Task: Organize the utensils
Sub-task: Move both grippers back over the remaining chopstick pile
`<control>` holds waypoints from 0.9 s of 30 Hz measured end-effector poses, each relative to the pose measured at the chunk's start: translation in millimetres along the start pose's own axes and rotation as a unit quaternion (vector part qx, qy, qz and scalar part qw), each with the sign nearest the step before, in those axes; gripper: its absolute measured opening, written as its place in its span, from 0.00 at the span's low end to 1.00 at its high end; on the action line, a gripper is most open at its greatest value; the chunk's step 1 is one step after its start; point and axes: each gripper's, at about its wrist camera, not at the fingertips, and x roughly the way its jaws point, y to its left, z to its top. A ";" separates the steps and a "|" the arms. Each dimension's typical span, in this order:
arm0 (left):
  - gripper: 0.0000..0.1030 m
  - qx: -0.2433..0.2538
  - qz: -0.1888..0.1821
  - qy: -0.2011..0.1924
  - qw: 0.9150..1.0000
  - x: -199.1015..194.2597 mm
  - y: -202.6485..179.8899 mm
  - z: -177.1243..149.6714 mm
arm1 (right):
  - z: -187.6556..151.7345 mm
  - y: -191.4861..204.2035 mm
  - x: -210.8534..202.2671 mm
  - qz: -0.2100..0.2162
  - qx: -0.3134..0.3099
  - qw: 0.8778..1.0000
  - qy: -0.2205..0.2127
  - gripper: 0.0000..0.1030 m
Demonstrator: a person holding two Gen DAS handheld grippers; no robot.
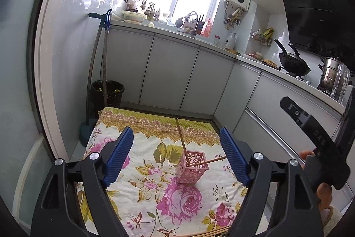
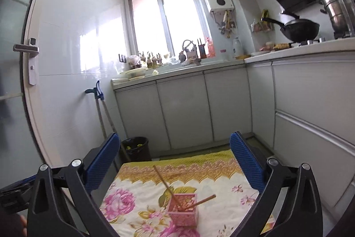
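Note:
A pink perforated utensil holder [image 1: 192, 167] stands upright on a floral cloth [image 1: 155, 192]. Two wooden chopsticks lean in it, one [image 1: 181, 139] toward the far side, one [image 1: 216, 159] toward the right. More chopstick ends [image 1: 218, 232] lie at the cloth's near edge. My left gripper [image 1: 177, 137] is open and empty, above and short of the holder. In the right wrist view the holder [image 2: 183, 212] and its chopsticks [image 2: 165, 184] sit low in the middle. My right gripper [image 2: 175, 144] is open and empty above it; its body [image 1: 315, 137] shows at the right of the left wrist view.
Grey kitchen cabinets [image 1: 173, 77] run along the back and right. A black bin [image 1: 108, 92] and mop handles [image 1: 104, 63] stand at the left wall. A wok [image 1: 294, 61] and steel pot [image 1: 330, 72] sit on the stove. A door with a handle [image 2: 25, 48] is at the left.

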 end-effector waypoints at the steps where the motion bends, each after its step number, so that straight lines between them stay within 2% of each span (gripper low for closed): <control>1: 0.75 0.005 -0.003 0.000 1.000 -2.2 -1.7 -0.1 | 2.6 -2.1 -6.7 0.001 0.007 1.000 0.012 0.94; 3: 0.75 0.014 -0.010 -0.001 1.000 -6.6 -6.7 -1.3 | 7.0 -12.7 -30.0 -0.001 0.028 1.000 0.004 0.94; 6: 0.79 0.020 -0.030 -0.024 0.999 -20.7 -13.5 -1.5 | 8.0 -28.1 -79.8 -0.025 0.064 0.995 -0.070 0.94; 7: 0.89 0.027 -0.038 -0.033 0.998 -25.3 -17.2 -1.8 | 5.7 -30.9 -97.2 -0.044 0.061 0.992 -0.098 0.94; 8: 0.93 0.041 -0.045 -0.041 0.997 -29.8 -22.5 -3.4 | 3.5 -33.8 -110.9 -0.065 0.056 0.990 -0.113 0.94; 10: 0.93 0.078 -0.068 -0.042 0.994 -33.7 -35.4 -8.3 | -6.3 -38.8 -123.8 -0.083 0.035 0.990 -0.104 0.94; 12: 0.93 0.124 -0.093 -0.013 0.988 -26.5 -52.1 -18.2 | -18.9 -46.9 -118.5 -0.092 0.017 0.995 -0.031 0.94; 13: 0.93 0.149 -0.098 0.009 0.984 -20.1 -61.7 -26.3 | -27.9 -53.2 -108.5 -0.086 0.014 0.996 0.034 0.94; 14: 0.93 0.178 -0.101 0.033 0.978 -11.5 -71.9 -36.5 | -39.5 -59.9 -92.8 -0.070 0.013 0.991 0.117 0.94; 15: 0.93 0.206 -0.106 0.060 0.971 -1.4 -80.7 -47.7 | -53.8 -69.6 -83.0 -0.058 0.028 0.981 0.182 0.94; 17: 0.93 0.272 -0.110 0.121 0.948 22.6 -100.0 -76.8 | -89.1 -94.1 -70.6 -0.049 0.098 0.954 0.278 0.94; 18: 0.93 0.311 -0.110 0.157 0.931 36.2 -109.7 -94.0 | -107.0 -105.3 -67.3 -0.046 0.131 0.939 0.316 0.94; 20: 0.93 0.388 -0.118 0.230 0.885 59.6 -127.8 -132.3 | -141.0 -126.7 -67.5 -0.062 0.194 0.908 0.367 0.94; 21: 0.93 0.416 -0.126 0.253 0.864 67.8 -136.3 -147.9 | -159.5 -136.1 -70.0 -0.075 0.226 0.891 0.387 0.94; 23: 0.93 0.438 -0.140 0.310 0.832 86.8 -150.9 -173.0 | -190.1 -160.2 -75.0 -0.084 0.309 0.850 0.418 0.94; 25: 0.93 0.432 -0.164 0.369 0.807 110.2 -164.5 -187.3 | -212.0 -181.0 -75.5 -0.082 0.366 0.813 0.445 0.94; 27: 0.86 0.428 -0.181 0.412 0.783 130.8 -177.9 -200.6 | -227.8 -191.6 -83.1 -0.088 0.407 0.792 0.447 0.94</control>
